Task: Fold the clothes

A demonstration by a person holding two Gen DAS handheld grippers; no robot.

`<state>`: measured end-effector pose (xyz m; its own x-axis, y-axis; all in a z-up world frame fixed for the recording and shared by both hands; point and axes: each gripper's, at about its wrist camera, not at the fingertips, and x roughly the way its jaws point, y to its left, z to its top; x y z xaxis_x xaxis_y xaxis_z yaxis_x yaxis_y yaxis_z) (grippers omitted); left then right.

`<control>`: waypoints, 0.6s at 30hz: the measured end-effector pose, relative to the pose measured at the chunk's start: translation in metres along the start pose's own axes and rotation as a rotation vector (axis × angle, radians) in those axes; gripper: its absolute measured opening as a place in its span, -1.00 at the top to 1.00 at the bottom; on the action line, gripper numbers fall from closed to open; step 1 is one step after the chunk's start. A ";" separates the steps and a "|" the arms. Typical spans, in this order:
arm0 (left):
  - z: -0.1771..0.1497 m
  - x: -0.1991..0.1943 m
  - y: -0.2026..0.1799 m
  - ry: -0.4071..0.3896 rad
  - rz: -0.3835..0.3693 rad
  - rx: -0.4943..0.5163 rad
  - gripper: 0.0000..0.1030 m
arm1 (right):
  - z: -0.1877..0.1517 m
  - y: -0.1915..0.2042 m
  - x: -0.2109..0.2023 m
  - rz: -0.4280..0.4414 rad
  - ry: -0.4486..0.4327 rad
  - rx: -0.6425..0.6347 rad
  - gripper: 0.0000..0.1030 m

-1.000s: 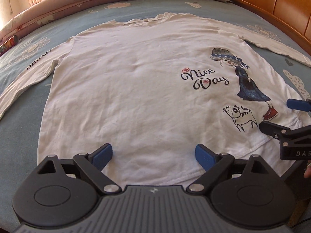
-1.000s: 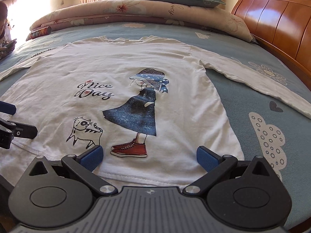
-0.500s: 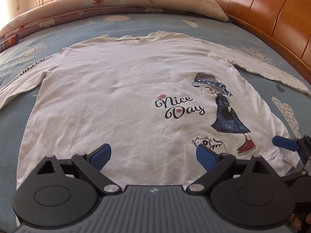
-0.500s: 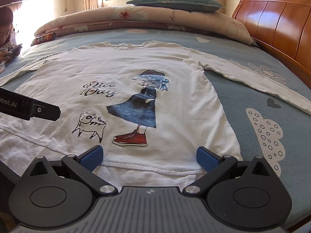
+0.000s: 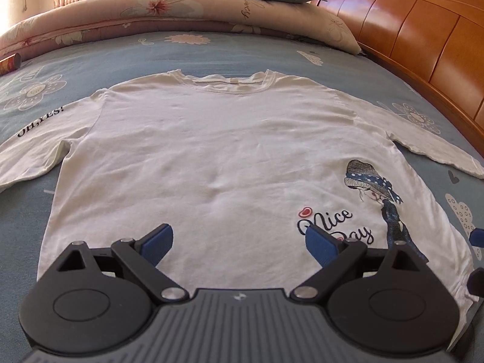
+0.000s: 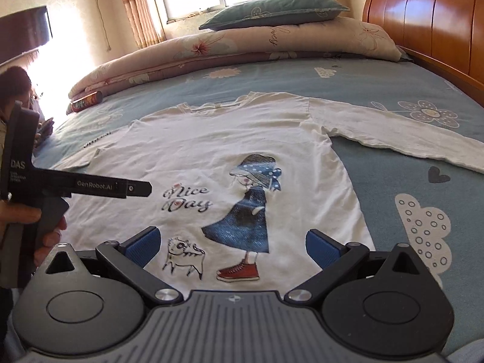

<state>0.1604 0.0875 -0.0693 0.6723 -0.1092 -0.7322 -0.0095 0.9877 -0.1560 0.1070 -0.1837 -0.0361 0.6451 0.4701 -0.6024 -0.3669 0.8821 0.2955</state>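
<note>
A white long-sleeved shirt (image 5: 230, 157) (image 6: 242, 139) lies flat and face up on the blue bedsheet, both sleeves spread out, with a "Nice Day" girl-and-cat print near its hem. My left gripper (image 5: 239, 242) hovers open above the lower middle of the shirt, nothing between its blue pads. Over the printed corner of the hem, my right gripper (image 6: 231, 245) is open and holds nothing. In the right wrist view the left gripper's black body (image 6: 75, 186) shows side-on at the left, held by a hand (image 6: 45, 236).
A rolled floral quilt (image 5: 169, 15) with a teal pillow (image 6: 272, 12) on it lies across the far side of the bed. The wooden headboard (image 5: 423, 39) runs along the right. A cylindrical can (image 6: 86, 101) rests at far left. Another person (image 6: 15, 90) sits beyond the left bed edge.
Both grippers have risen and tilted up, so the whole shirt, the quilt and the window now show. The left gripper has shifted left, away from the print. The shirt lies unmoved.
</note>
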 end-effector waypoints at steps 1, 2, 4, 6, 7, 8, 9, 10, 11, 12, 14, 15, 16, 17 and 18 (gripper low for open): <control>-0.002 0.001 0.008 0.015 -0.008 -0.030 -0.83 | 0.011 0.002 0.006 0.052 0.009 0.026 -1.00; -0.003 -0.001 0.014 0.013 -0.023 -0.036 -0.83 | 0.021 0.005 0.015 0.097 0.026 0.055 -1.00; -0.005 -0.004 0.025 0.008 -0.054 -0.048 -0.83 | 0.035 0.010 0.039 0.174 0.068 0.107 -1.00; -0.008 -0.006 0.035 0.000 -0.075 -0.070 -0.83 | 0.043 0.015 0.062 0.228 0.108 0.150 -1.00; -0.009 -0.006 0.039 -0.007 -0.091 -0.081 -0.83 | 0.044 0.018 0.073 0.244 0.129 0.168 -1.00; -0.010 -0.006 0.043 -0.013 -0.105 -0.090 -0.83 | 0.046 0.021 0.084 0.260 0.149 0.187 -1.00; -0.011 -0.007 0.045 -0.017 -0.113 -0.096 -0.83 | 0.045 0.022 0.091 0.266 0.161 0.202 -1.00; -0.011 -0.008 0.046 -0.019 -0.116 -0.098 -0.83 | 0.043 0.022 0.099 0.271 0.171 0.215 -1.00; -0.012 -0.009 0.045 -0.019 -0.109 -0.088 -0.83 | 0.042 0.023 0.106 0.276 0.181 0.229 -1.00; -0.012 -0.009 0.043 -0.022 -0.103 -0.075 -0.84 | 0.040 0.023 0.113 0.280 0.192 0.242 -1.00; -0.014 -0.007 0.040 -0.025 -0.095 -0.051 -0.89 | 0.033 0.019 0.119 0.231 0.212 0.258 -1.00; -0.014 -0.006 0.040 -0.027 -0.094 -0.047 -0.93 | 0.030 0.016 0.115 0.228 0.206 0.255 -1.00; -0.014 -0.006 0.039 -0.028 -0.093 -0.044 -0.95 | 0.026 0.012 0.111 0.230 0.198 0.249 -1.00; -0.014 -0.005 0.039 -0.028 -0.091 -0.042 -0.96 | 0.023 0.007 0.104 0.203 0.192 0.240 -1.00; -0.014 -0.005 0.038 -0.027 -0.088 -0.040 -0.97 | 0.019 0.001 0.096 0.170 0.186 0.231 -1.00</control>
<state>0.1465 0.1239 -0.0809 0.6919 -0.1919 -0.6960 0.0216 0.9691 -0.2457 0.1811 -0.1368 -0.0795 0.4467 0.6161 -0.6487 -0.2837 0.7852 0.5504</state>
